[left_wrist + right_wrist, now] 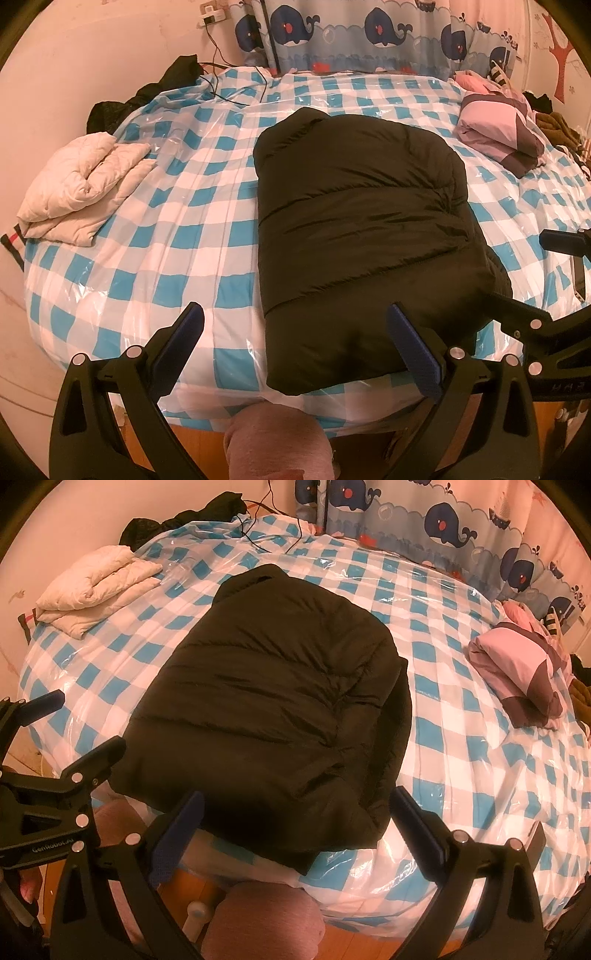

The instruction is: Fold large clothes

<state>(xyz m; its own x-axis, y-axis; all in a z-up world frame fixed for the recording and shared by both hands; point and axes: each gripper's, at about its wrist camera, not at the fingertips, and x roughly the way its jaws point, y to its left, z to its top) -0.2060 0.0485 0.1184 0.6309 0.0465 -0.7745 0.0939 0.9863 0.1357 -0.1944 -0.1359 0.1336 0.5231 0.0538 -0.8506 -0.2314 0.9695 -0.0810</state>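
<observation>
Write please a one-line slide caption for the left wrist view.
Open left gripper above a folded black puffer jacket on a blue-checked bed, cream jacket folded at left.

Dark clothes heap [554, 122] at the bed's far right corner, cut off by the fisheye rim.

I see the black puffy jacket [354, 229] [273, 709] lying flat on the bed, folded into a long quilted rectangle, its near end reaching the bed's near edge, collar end away from me.
</observation>
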